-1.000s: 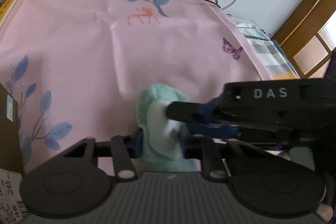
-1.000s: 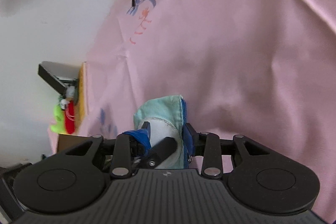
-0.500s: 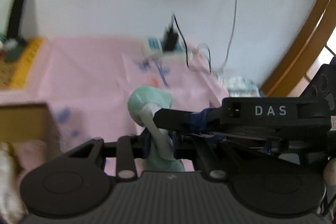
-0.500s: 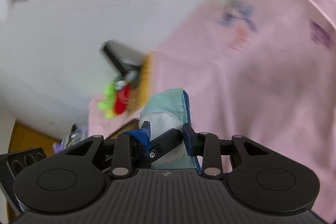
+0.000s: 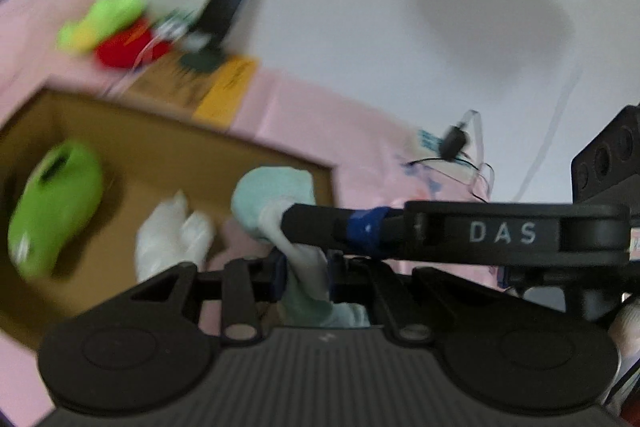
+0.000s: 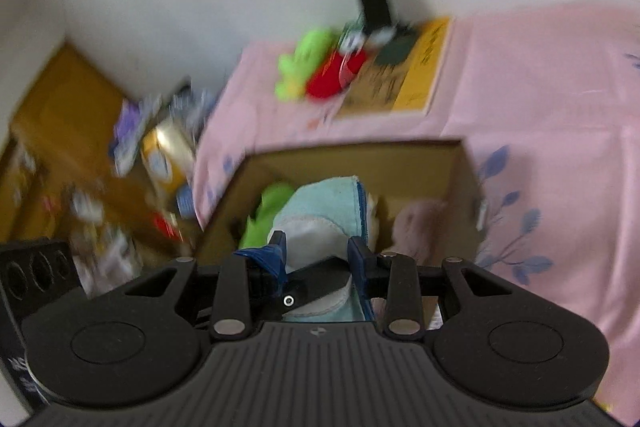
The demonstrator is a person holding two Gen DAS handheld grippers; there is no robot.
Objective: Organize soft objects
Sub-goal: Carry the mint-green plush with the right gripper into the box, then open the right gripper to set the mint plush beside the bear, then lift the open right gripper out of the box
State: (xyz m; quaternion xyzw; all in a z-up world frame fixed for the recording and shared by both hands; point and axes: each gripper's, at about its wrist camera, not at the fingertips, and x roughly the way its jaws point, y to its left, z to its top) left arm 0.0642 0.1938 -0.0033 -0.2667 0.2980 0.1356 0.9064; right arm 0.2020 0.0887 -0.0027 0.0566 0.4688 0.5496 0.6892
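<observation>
A mint-green and white soft cloth item (image 5: 272, 195) hangs in the air, held by both grippers. My left gripper (image 5: 306, 267) is shut on its thin lower part. One finger (image 5: 320, 229) of my right gripper reaches in from the right and presses on it. In the right wrist view my right gripper (image 6: 316, 251) is shut across the item's wide body (image 6: 328, 203), and a left finger (image 6: 320, 283) crosses below. The item hovers over an open cardboard box (image 6: 360, 147), whose corner (image 5: 160, 123) shows in the left wrist view.
Inside the box lie a green plush (image 5: 56, 203), a white plush (image 5: 172, 235) and a pale pink plush (image 6: 416, 227). Behind it a green and red toy (image 6: 316, 75) lies by a flat yellow-edged box (image 6: 420, 79). Clutter (image 6: 140, 147) sits left of the pink sheet (image 6: 540, 87).
Both grippers have lifted the mint-green item off the pink sheet and swung it left over the cardboard box. Both views rolled; the grips stayed the same.
</observation>
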